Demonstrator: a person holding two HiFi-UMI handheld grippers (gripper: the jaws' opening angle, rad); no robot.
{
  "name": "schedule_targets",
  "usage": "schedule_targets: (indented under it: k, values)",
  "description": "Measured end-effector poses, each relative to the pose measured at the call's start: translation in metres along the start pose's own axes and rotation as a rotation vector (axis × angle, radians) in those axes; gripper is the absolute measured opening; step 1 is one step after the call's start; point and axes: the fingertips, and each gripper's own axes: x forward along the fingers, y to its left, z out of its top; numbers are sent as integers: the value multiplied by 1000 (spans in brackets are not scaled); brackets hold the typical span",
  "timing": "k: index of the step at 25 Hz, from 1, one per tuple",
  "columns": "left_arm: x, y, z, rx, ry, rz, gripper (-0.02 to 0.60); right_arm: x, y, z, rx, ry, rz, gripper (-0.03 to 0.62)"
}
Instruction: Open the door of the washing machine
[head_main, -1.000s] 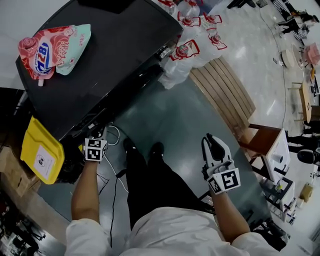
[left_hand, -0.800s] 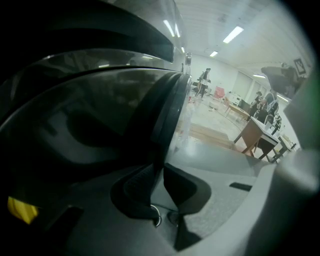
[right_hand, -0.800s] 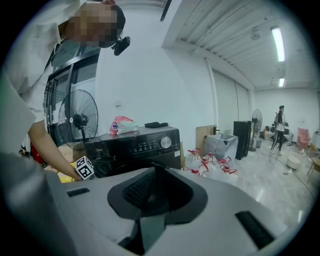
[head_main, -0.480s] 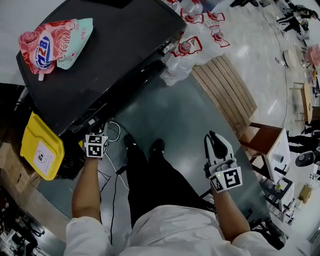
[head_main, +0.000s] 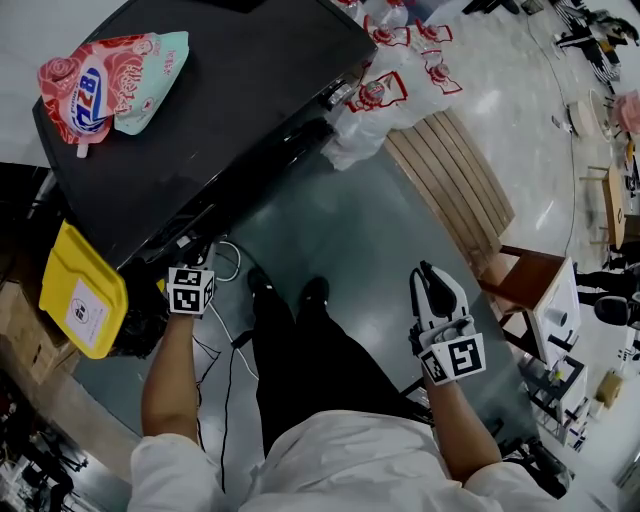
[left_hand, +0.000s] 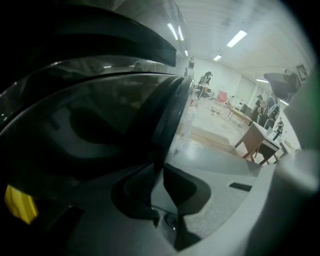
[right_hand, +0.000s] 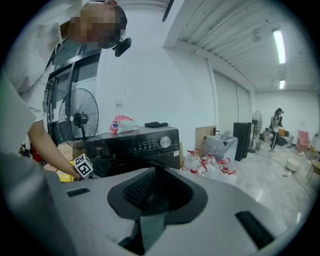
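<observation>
Grey floor fronts the black washing machine (head_main: 200, 110) at 11 o'clock, its door (left_hand: 100, 120) dead ahead of the nearer left hand-held gripper (left_hand: 162, 172), whose jaws are together at the rim, while the right hand-held gripper (head_main: 430, 282) hangs closed and empty at 4 o'clock.

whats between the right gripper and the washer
Just bare floor, as the head view shows; the right gripper hangs well off the washer.

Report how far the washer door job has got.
Done: the left tool is at the washing machine front. In hand: its jaws look closed on the door rim. Left: swinging it open; no gap shows. The right tool hangs shut, idle.
</observation>
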Motion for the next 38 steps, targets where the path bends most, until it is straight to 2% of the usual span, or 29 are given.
schedule_targets:
  k: [4, 7, 11, 13, 15, 19, 26, 27, 28, 29, 31, 32, 33, 36, 38]
  values:
    - [4, -1, 1, 46, 22, -28, 55, -1, 5, -3, -17, 8, 8, 72]
    - [7, -1, 1, 73, 4, -3, 72, 0, 9, -5, -15, 14, 12, 72]
    - [19, 2, 4, 154, 16, 35, 91, 1, 13, -3, -22, 16, 23, 72]
    - [20, 2, 5, 161, 20, 38, 101, 0, 14, -2, -29, 15, 29, 72]
    - [19, 1, 4, 144, 12, 32, 99, -3, 14, -3, -40, 18, 33, 72]
    - [15, -3, 5, 11, 12, -33, 95, -4, 12, -12, -35, 30, 23, 72]
    - [15, -2, 4, 28, 54, -52, 81, 3, 12, -16, -47, 30, 34, 72]
    - [15, -8, 0, 45, 65, -79, 81, 3, 11, -16, -48, 30, 34, 72]
    - [14, -26, -9, 93, 81, -145, 81, 4, 10, -16, -49, 30, 33, 72]
    - [13, -59, -21, 169, 92, -252, 75, 4, 10, -15, -51, 30, 31, 72]
    - [11, -155, -43, 293, 82, -498, 117, 4, 8, -12, -43, 30, 29, 72]
    - [11, -201, -47, 302, 70, -570, 118, 4, 8, -9, -28, 24, 29, 72]
    - [13, -241, -48, 278, 58, -598, 120, 3, 8, -5, -15, 13, 28, 72]
    - [26, -332, -33, 175, 2, -593, 105, -13, -1, 8, -54, -23, 11, 72]
    - [24, -386, -11, 154, -35, -652, 43, -35, -17, 14, -71, -45, -31, 72]
